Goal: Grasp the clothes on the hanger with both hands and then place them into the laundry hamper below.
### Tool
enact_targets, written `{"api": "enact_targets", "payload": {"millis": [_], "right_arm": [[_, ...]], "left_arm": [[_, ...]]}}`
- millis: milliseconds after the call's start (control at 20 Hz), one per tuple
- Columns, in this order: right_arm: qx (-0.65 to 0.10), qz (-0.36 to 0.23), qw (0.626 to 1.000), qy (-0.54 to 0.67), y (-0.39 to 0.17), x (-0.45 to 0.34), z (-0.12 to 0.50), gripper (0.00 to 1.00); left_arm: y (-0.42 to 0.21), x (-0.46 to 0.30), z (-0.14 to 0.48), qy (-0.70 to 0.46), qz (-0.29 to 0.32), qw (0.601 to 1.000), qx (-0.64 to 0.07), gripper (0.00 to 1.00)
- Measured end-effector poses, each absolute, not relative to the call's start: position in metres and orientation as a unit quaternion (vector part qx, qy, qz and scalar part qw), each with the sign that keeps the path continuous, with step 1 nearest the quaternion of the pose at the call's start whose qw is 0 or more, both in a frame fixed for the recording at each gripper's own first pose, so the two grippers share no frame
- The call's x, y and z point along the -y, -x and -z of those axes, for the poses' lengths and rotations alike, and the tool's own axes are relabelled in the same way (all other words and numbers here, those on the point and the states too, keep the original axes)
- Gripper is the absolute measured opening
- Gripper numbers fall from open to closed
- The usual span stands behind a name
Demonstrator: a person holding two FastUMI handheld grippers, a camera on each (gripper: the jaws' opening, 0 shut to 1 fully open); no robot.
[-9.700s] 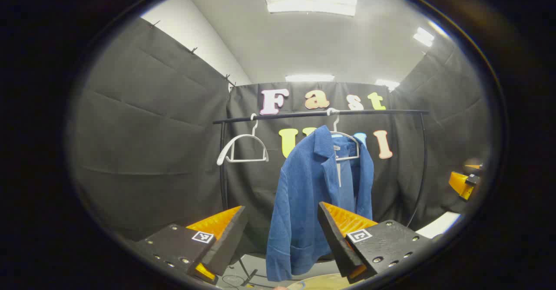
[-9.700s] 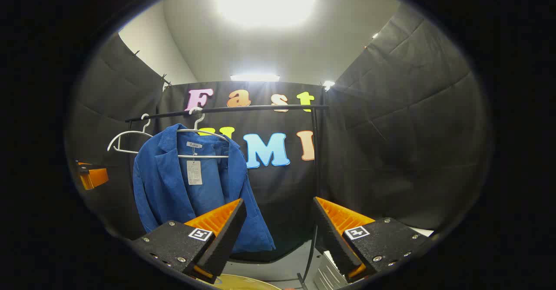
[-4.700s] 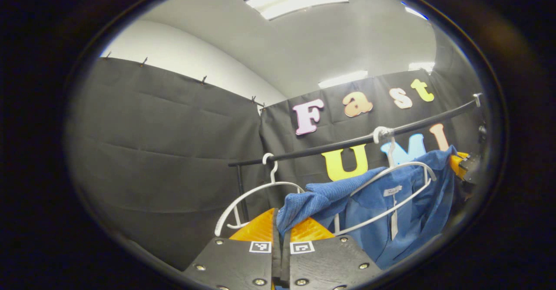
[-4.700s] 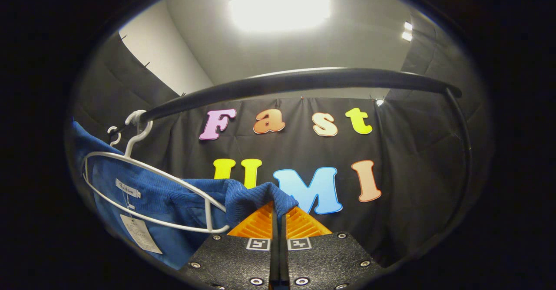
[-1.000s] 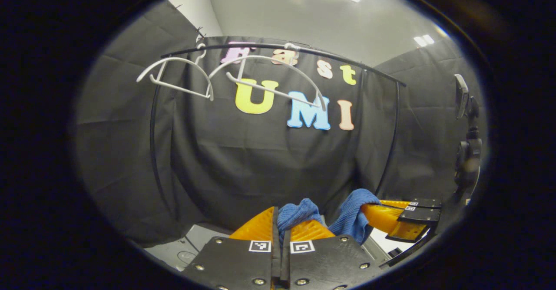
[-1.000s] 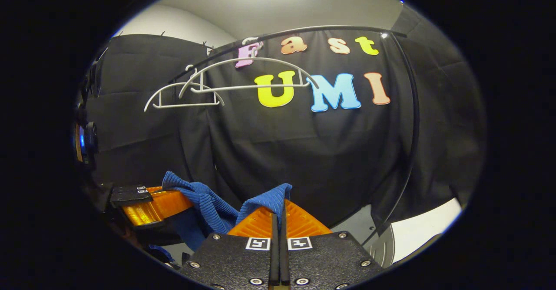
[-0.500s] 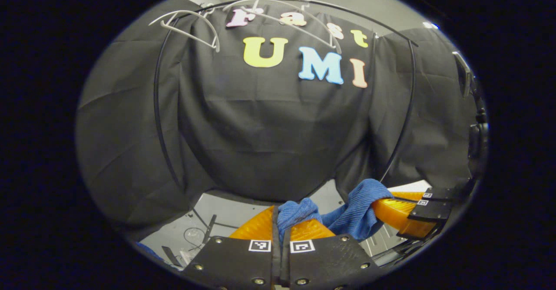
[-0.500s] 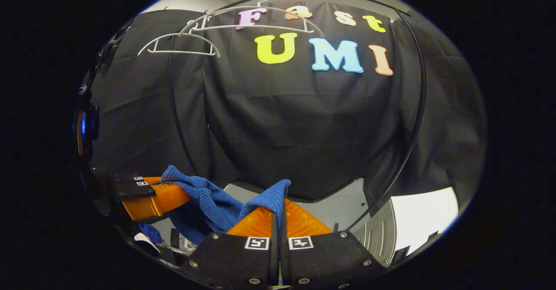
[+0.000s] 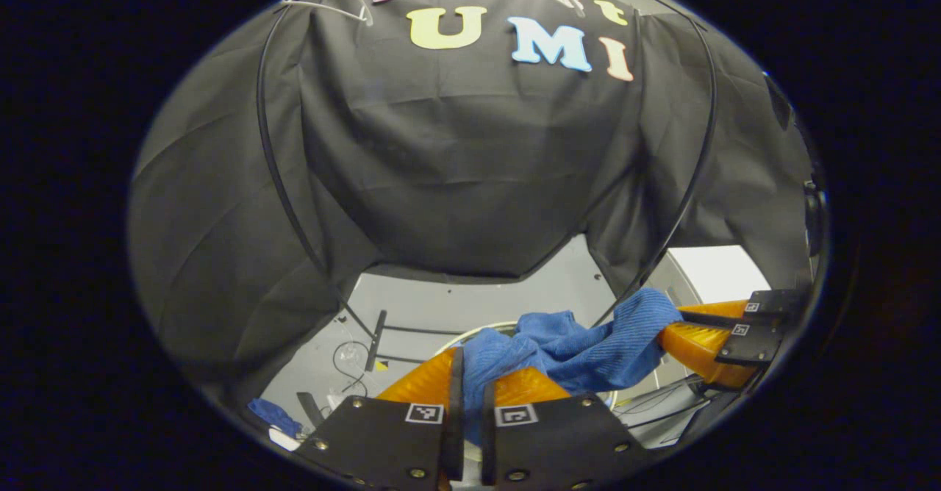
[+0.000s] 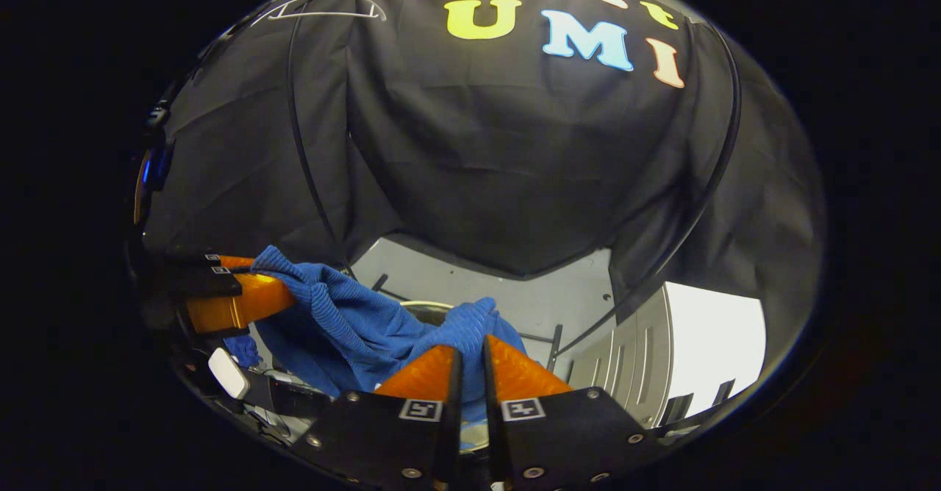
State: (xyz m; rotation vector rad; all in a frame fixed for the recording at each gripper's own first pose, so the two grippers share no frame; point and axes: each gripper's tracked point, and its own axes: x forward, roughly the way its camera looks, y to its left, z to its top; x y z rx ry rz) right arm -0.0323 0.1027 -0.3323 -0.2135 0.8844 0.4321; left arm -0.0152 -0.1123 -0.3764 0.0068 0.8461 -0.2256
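Black cloth walls the booth behind a thin black garment rack (image 9: 273, 167). At six o'clock in its own view, the left gripper (image 9: 468, 373) pinches the blue jacket (image 9: 581, 348); the right gripper (image 10: 469, 362) pinches another fold. Between them the jacket sags over a pale round hamper rim (image 9: 470, 333) — low, near the grey floor (image 9: 470, 303). White hangers (image 10: 323, 2) sit bare at twelve o'clock.

left tongs (image 9: 469, 381): two flat black textured plates, silver screws, a small white square marker on each | wedge-shaped ribbed fingers (image 9: 419, 379) | right tongs (image 10: 470, 377): same black plates, screws, square markers, ribbed wedge fingers (image 10: 514, 373)
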Motion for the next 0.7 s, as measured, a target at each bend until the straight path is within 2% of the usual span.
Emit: {"api": "enact_targets", "payload": {"millis": [50, 100, 150, 250, 300, 350, 700], "right_arm": [[-0.424, -0.209, 0.875, 0.104, 0.032, -0.104, 0.333, 0.31], [-0.424, -0.210, 0.874, 0.108, 0.032, -0.103, 0.330, 0.42], [-0.421, -0.211, 0.875, 0.111, 0.033, -0.103, 0.329, 0.60], [-0.414, -0.209, 0.879, 0.112, 0.033, -0.102, 0.324, 0.83], [-0.408, -0.207, 0.883, 0.108, 0.031, -0.102, 0.318, 0.88], [-0.402, -0.204, 0.887, 0.103, 0.031, -0.102, 0.313, 0.94], [-0.308, -0.171, 0.933, 0.070, 0.006, -0.086, 0.222, 0.94]], "left_arm": [[0.017, 0.110, 0.376, -0.004, 0.107, 0.906, -0.410, 0.28], [0.015, 0.110, 0.372, -0.004, 0.106, 0.910, -0.401, 0.46], [0.011, 0.109, 0.367, -0.008, 0.103, 0.914, -0.391, 0.64], [0.008, 0.107, 0.356, -0.023, 0.101, 0.920, -0.377, 1.00], [0.007, 0.105, 0.350, -0.028, 0.100, 0.924, -0.369, 0.95], [0.005, 0.104, 0.342, -0.033, 0.099, 0.927, -0.360, 0.95], [-0.009, 0.092, 0.238, -0.013, 0.095, 0.962, -0.257, 0.95]]}}
